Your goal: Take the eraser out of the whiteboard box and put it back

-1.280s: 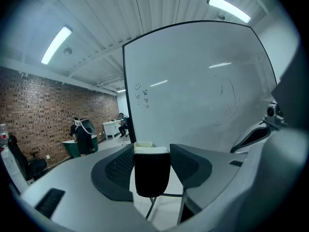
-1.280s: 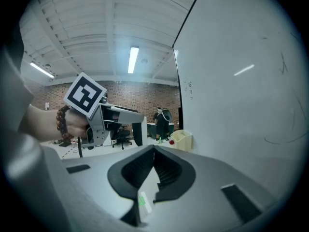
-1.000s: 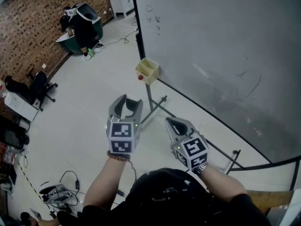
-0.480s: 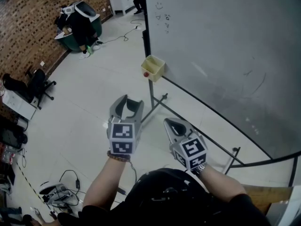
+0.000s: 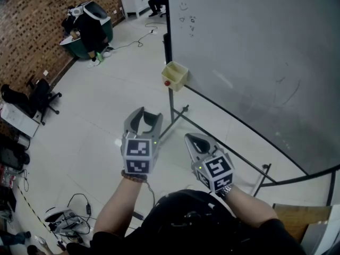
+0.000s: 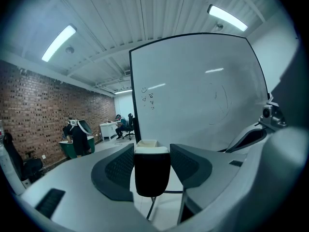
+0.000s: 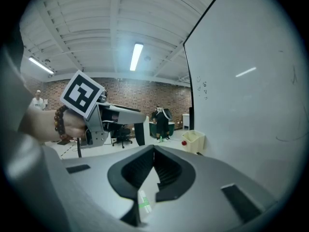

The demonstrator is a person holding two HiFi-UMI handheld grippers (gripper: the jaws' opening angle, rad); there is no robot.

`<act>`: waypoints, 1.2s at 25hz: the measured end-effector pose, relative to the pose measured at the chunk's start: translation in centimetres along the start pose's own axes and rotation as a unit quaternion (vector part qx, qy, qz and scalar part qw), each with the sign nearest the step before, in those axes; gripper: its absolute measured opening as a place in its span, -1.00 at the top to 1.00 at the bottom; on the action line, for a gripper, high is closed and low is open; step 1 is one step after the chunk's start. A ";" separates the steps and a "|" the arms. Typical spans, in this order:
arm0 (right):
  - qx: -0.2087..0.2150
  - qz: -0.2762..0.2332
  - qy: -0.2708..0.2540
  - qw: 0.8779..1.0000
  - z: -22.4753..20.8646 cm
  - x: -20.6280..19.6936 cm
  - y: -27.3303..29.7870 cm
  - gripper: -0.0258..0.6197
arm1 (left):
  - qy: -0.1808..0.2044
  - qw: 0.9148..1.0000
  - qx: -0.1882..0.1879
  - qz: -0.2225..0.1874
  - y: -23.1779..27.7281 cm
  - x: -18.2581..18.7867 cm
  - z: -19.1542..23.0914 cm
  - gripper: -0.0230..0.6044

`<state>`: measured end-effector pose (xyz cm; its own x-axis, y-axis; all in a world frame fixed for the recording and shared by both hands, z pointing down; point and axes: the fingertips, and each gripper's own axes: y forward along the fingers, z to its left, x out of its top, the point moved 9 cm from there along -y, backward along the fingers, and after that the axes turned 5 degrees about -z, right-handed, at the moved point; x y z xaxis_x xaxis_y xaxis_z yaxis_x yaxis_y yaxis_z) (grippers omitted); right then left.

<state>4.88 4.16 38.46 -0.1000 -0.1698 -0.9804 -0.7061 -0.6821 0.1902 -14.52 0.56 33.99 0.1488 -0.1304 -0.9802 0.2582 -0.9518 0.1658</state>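
Doodles (image 5: 187,19), unreadable, above whiteboard box (image 5: 174,76)

Black eraser (image 6: 152,175) upright between jaws, yellow box (image 5: 174,76) on whiteboard (image 5: 255,62)

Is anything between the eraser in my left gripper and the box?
Nothing visible: only open space lies between the eraser in the left gripper and the box on the whiteboard.

We found no words or numbers to read; the whiteboard (image 5: 255,47) bore only a small smiley (image 5: 184,6) and illegible scribbles (image 5: 189,21).
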 end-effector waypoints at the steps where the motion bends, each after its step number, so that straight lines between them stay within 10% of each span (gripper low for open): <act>1: -0.001 -0.001 0.000 1.000 0.1 0.1 0.0 0.87 | -0.001 1.000 -0.001 -0.001 -0.1 0.0 0.1 0.21; 30: -0.001 -0.001 -0.002 1.000 0.8 0.0 -0.8 0.87 | -0.025 0.999 -0.024 0.008 -0.8 -0.5 -0.9 0.21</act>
<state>4.84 5.24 38.23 -0.1015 -0.1647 -0.9811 -0.7053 -0.6836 0.1878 -13.96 1.63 34.45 0.1049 -0.1600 -0.9815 0.3015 -0.9354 0.1847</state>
